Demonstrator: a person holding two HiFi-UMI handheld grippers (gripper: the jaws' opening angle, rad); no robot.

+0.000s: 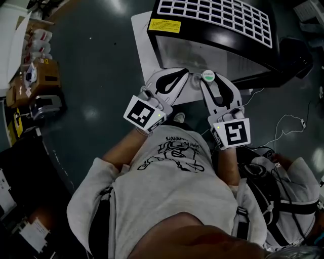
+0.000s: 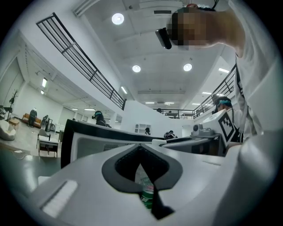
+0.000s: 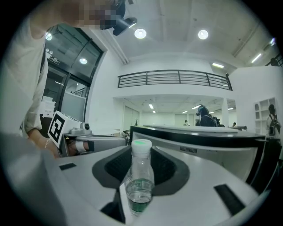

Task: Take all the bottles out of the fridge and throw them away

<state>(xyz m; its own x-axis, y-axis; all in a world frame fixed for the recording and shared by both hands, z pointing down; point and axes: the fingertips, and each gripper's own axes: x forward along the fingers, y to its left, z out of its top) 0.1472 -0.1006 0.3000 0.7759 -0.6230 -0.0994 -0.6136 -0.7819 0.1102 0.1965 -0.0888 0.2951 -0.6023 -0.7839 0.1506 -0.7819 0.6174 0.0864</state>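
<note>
My right gripper [image 1: 208, 81] is shut on a clear bottle [image 3: 140, 178] with a white-and-green cap [image 1: 208, 77]. The bottle stands upright between the dark pads with a little water in it. My left gripper [image 1: 178, 80] is shut on a second clear bottle with a green label [image 2: 148, 194], and only a sliver of that bottle shows through the gap below the pads. Both grippers are side by side just in front of the black fridge [image 1: 217, 50], which has a glass front and a white grille top [image 1: 217, 15].
The fridge stands on a white mat [image 1: 142, 40] on the dark floor. Cardboard boxes and clutter [image 1: 40, 76] lie at the left. A grey bag [image 1: 288, 197] and white cables [image 1: 288, 121] are at the right, close to my body.
</note>
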